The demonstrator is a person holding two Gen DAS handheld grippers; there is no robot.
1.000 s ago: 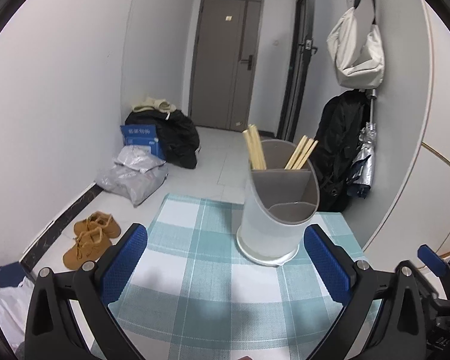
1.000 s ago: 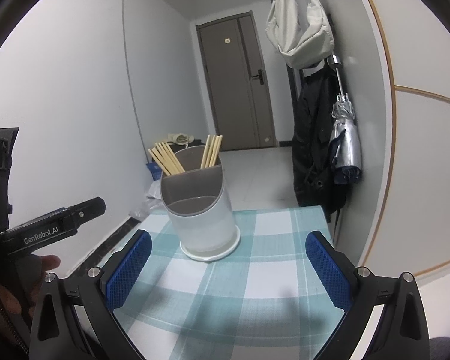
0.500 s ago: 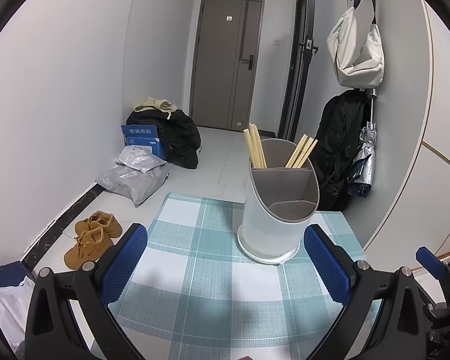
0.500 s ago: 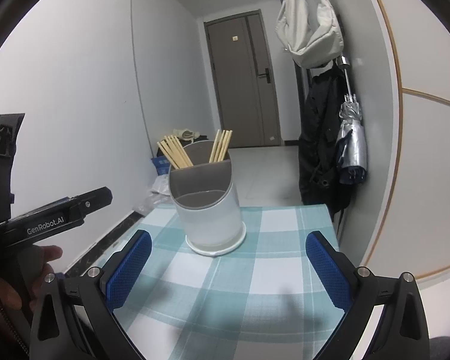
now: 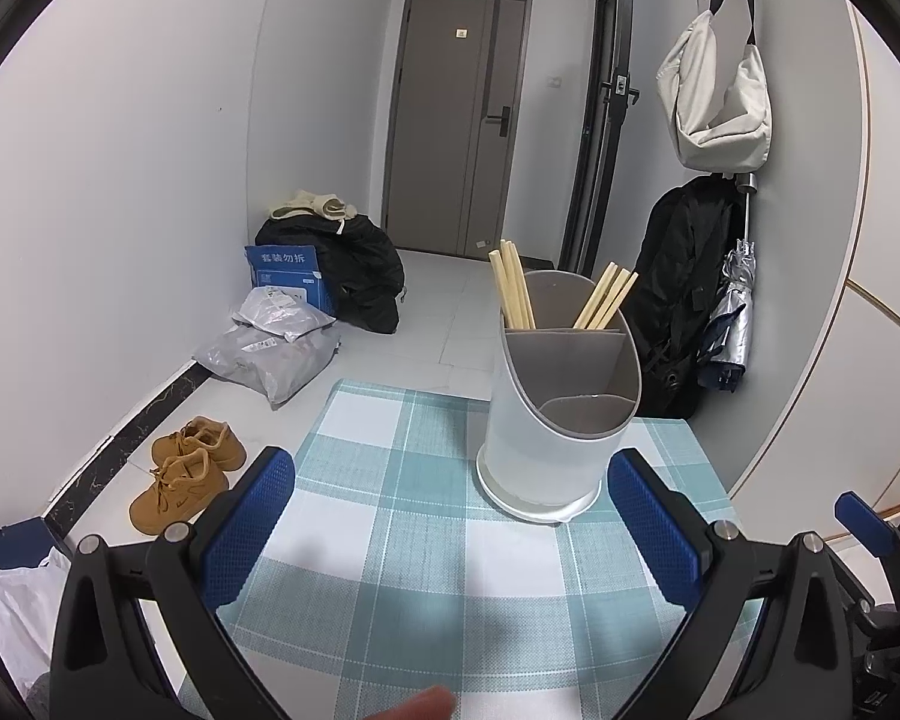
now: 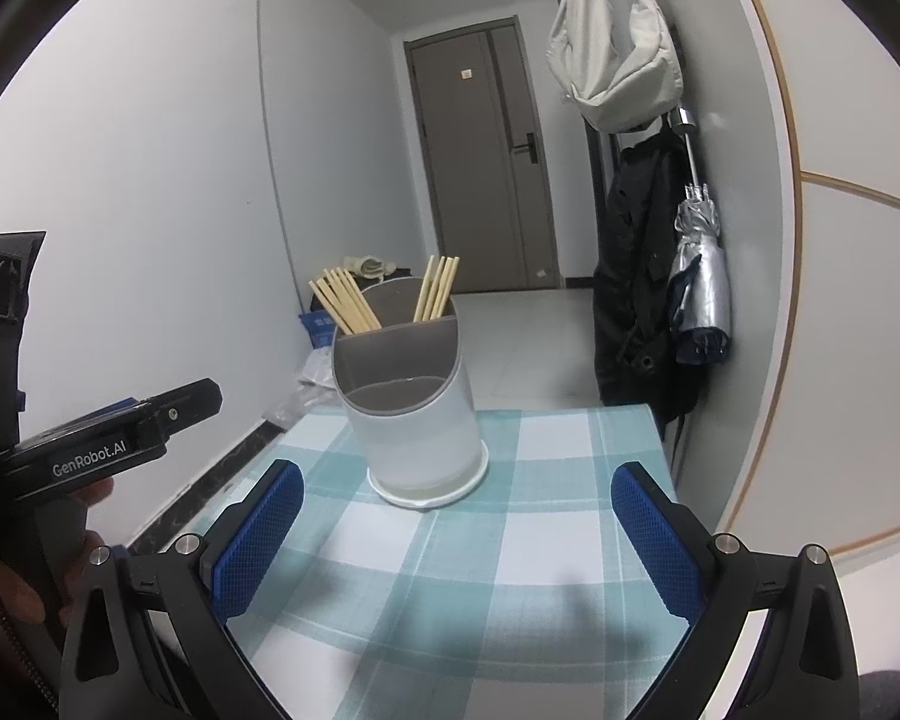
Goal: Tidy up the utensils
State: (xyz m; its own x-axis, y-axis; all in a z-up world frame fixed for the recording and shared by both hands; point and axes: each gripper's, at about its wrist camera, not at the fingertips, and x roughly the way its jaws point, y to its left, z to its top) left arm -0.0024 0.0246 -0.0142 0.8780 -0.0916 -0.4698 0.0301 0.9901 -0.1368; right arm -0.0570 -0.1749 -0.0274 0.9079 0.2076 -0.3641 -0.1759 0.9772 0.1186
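Chopsticks, pale wooden (image 5: 513, 288), stand in two rear compartments of the white-and-grey plastic holder (image 5: 555, 414). Left gripper (image 5: 450, 531) and right gripper (image 6: 453, 543) both spread, empty, short of it on the teal checked tablecloth (image 5: 390, 528). Risk: a careless reach may tip the tall holder.

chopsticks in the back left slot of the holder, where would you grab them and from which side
Probably by their bare upper ends, coming from above. The lower parts sit hidden inside the utensil holder, and they lean left, so tilt the open left gripper to match.
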